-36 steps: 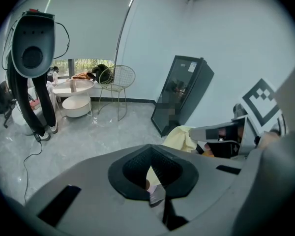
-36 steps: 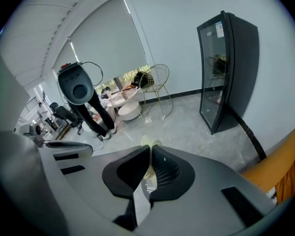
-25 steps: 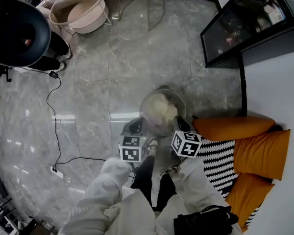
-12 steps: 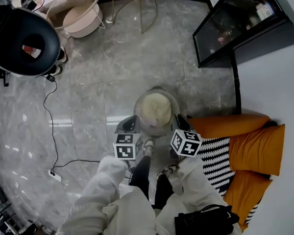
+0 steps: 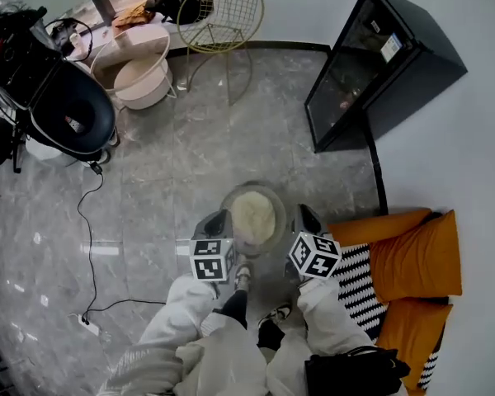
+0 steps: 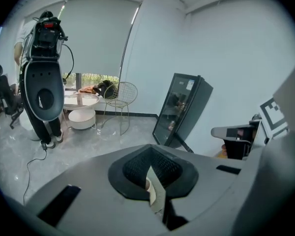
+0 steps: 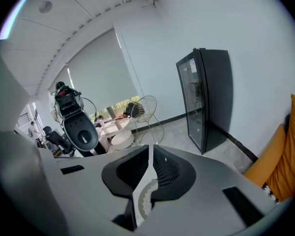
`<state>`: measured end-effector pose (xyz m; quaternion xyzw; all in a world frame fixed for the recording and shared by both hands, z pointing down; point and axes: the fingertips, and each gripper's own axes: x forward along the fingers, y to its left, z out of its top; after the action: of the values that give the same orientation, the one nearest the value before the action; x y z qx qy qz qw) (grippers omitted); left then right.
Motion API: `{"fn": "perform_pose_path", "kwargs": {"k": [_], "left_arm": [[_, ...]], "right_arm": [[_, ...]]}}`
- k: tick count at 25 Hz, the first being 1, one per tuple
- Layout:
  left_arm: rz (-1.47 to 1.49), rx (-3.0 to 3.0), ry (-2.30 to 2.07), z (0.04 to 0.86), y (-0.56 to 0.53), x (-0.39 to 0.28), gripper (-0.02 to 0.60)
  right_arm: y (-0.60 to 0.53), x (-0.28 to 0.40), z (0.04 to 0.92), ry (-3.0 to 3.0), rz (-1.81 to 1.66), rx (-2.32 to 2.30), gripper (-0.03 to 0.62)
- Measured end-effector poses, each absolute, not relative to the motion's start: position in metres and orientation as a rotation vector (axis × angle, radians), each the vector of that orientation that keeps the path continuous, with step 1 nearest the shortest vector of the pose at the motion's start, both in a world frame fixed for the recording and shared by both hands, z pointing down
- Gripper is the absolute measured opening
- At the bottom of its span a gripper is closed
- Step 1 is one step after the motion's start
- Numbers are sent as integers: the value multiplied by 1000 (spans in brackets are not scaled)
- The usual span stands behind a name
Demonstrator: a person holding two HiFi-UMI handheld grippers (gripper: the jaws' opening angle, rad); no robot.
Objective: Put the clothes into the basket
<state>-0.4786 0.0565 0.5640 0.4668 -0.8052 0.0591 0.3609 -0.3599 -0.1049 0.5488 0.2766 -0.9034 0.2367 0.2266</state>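
In the head view a round grey basket stands on the marble floor with cream clothes heaped inside it. My left gripper hangs above the basket's left rim, and my right gripper is just off its right rim. In the left gripper view the left gripper is shut with nothing in it. In the right gripper view the right gripper has its jaws closing, all but together, with nothing between them. Both gripper views look out across the room and do not show the basket.
A black glass-door cabinet stands at the back right. Orange cushions and a striped one lie at the right. A wire chair, round white tables and a black machine with a floor cable are at the left.
Both grippers have lifted away from the basket, which now looks smaller and lower. The view has tilted up to take in more of the room. The clothes stay in the basket.
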Motion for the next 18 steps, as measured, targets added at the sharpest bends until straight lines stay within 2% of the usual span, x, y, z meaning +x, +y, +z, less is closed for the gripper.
{"fn": "perform_pose_path", "kwargs": {"k": [9,18], "left_arm": [[133,1364,-2150,479,38,-419,0],[57,1354,-2270,425,53,-395,0]], "right_arm": [[-97,-304,464,-2594,507,775,32],[-84,-255,410,-2697,416,774,32]]}}
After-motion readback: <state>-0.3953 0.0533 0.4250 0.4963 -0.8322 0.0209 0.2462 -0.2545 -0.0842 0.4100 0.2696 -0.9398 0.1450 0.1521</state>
